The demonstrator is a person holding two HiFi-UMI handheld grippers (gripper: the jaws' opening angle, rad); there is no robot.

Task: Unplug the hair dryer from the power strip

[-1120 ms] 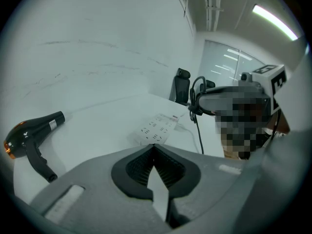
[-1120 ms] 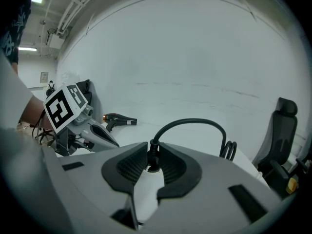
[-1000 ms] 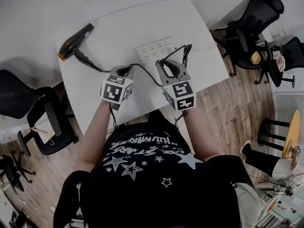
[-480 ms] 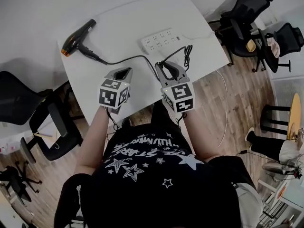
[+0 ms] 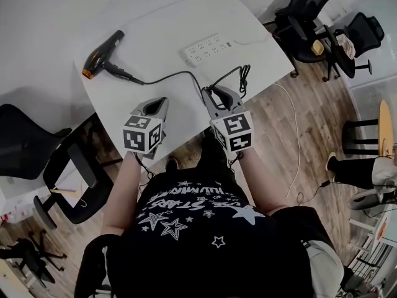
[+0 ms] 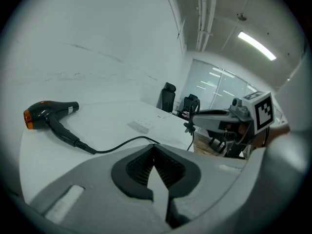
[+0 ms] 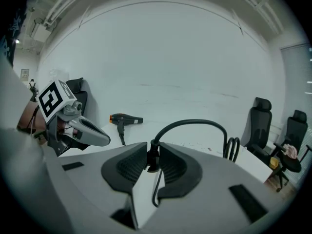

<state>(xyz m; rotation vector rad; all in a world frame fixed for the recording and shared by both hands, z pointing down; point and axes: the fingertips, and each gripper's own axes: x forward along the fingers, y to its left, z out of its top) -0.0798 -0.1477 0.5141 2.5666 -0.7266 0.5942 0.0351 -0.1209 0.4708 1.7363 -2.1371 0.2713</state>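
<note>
White rectangular table [image 5: 180,23] on a wood-plank floor [image 5: 298,129], w/ black office chairs [image 5: 304,11] around it. Both forearms reach fwd from the torso, side by side at the near table edge, tools tilted slightly down. L grey hand-held gripper [image 5: 156,102]: jaws pressed together, nothing btwn. R grey hand-held gripper [image 5: 209,92]: pads pinch the black plug [image 7: 152,159] of the black cord [image 5: 170,75], held well apart from the white multi-socket power strip [image 5: 209,47] at the table's far R. Black hair dryer w/ orange end [image 5: 102,54] lies far L, cord attached.
</note>
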